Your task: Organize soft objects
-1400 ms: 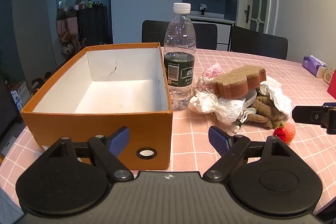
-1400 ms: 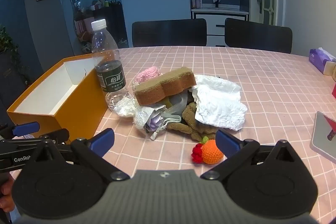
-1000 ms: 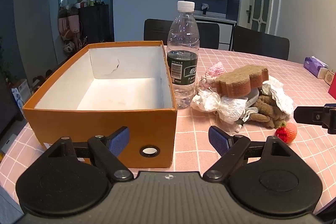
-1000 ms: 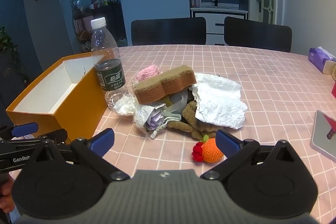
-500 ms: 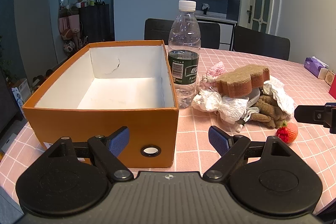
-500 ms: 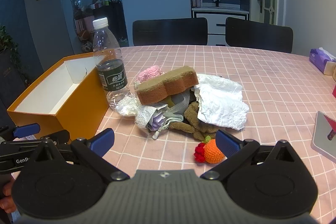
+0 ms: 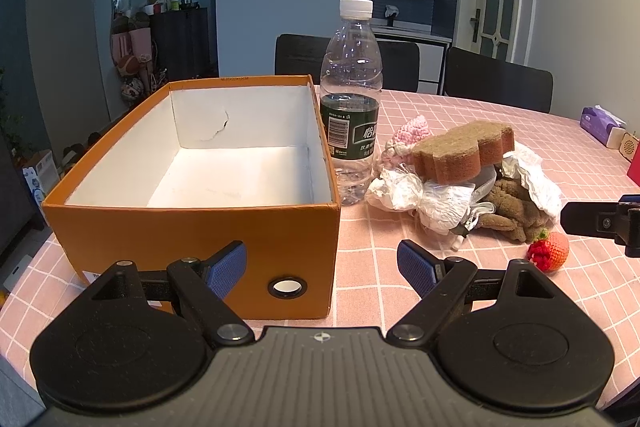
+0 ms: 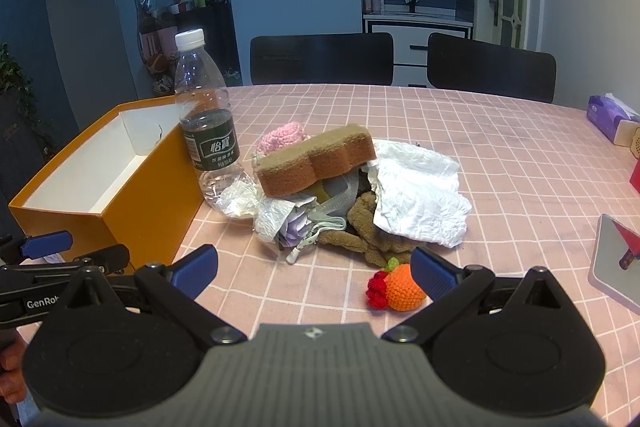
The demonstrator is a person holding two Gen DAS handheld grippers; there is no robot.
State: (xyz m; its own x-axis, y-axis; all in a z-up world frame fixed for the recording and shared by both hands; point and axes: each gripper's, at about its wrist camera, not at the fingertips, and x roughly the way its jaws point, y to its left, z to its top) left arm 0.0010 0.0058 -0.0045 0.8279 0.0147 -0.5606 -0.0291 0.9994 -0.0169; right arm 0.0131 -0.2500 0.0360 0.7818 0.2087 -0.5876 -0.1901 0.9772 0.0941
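While hovering low over the pink-checked tabletop [image 8: 500, 155], with jaws spread wide and nothing between them: right gripper [image 8: 314, 273], aiming at the heap of soft objects near the tabletop's middle. Likewise gaping and empty, left gripper [image 7: 322, 265], facing the near end wall of the orange box [image 7: 192, 227] sitting toward the left edge.

Topping the heap, brown sponge [image 8: 316, 161], long axis running left to right across the right wrist view, right end tilted slightly up. Probably light and springy; likely best pinched across its short width, mid-length. Lying alongside and partly underneath: crumpled white tissue [image 8: 416, 199], brown plush toy [image 8: 366, 235], pink knitted piece [image 8: 280, 135]; all apparently limp, needing a bunched fold for any grip.

Sitting apart at the heap's near side, nearest the right gripper, orange crocheted fruit [image 8: 402, 287], red tuft pointing left. Seemingly small, squashy, non-slip; a squeeze across its round body looking easiest.

Standing upright between box and heap, touching the heap: plastic water bottle [image 8: 206, 123].
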